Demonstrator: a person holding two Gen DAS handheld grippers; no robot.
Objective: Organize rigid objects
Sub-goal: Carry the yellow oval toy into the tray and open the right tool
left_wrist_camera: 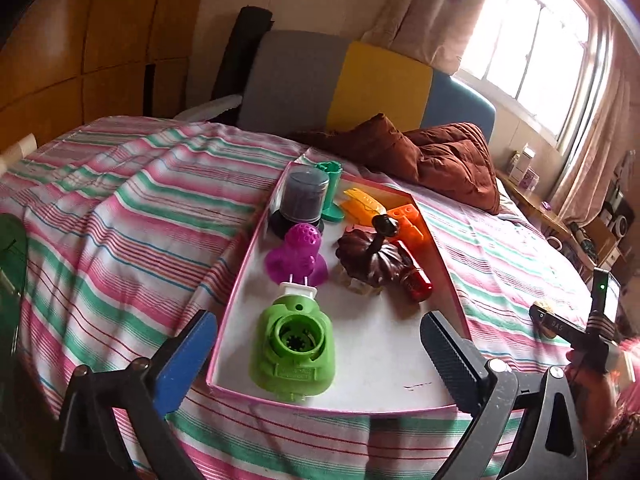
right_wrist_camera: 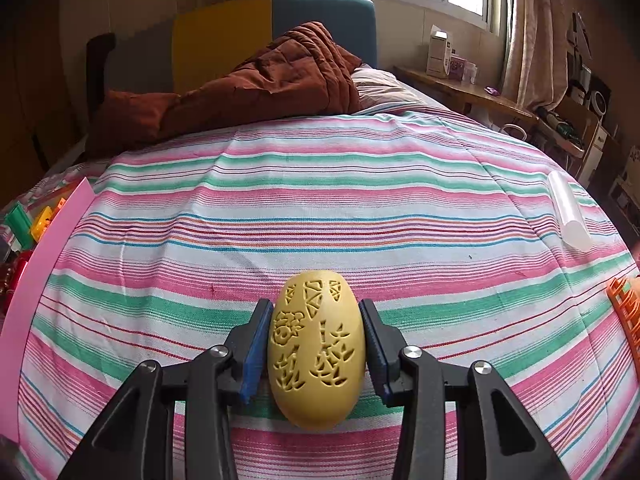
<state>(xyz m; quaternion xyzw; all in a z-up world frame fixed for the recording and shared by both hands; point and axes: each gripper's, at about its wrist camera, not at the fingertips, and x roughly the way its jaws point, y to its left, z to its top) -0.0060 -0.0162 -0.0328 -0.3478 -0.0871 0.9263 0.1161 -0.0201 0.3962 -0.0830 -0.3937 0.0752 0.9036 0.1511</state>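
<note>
A pink-rimmed tray (left_wrist_camera: pixel 376 368) lies on the striped bed and holds a green plug-in device (left_wrist_camera: pixel 294 348), a purple perforated piece (left_wrist_camera: pixel 298 256), a dark brown pumpkin-shaped piece (left_wrist_camera: pixel 370 258), a red cylinder (left_wrist_camera: pixel 418 280), orange bricks (left_wrist_camera: pixel 408 220), a yellow piece (left_wrist_camera: pixel 362 204), a green stand (left_wrist_camera: pixel 332 190) and a grey cylinder (left_wrist_camera: pixel 304 196). My left gripper (left_wrist_camera: pixel 316 344) is open and empty, its jaws astride the tray's near end. My right gripper (right_wrist_camera: pixel 316 344) is shut on a yellow carved egg (right_wrist_camera: pixel 316 350) above the bedsheet. The tray's pink edge (right_wrist_camera: pixel 48 248) shows at the left of the right wrist view.
A brown quilt (right_wrist_camera: pixel 256 84) is heaped at the headboard. A clear tube (right_wrist_camera: pixel 568 212) and an orange grid piece (right_wrist_camera: pixel 626 312) lie at the bed's right side. A green object (left_wrist_camera: pixel 12 256) sits at the far left. A wooden shelf (right_wrist_camera: pixel 460 88) with boxes stands by the window.
</note>
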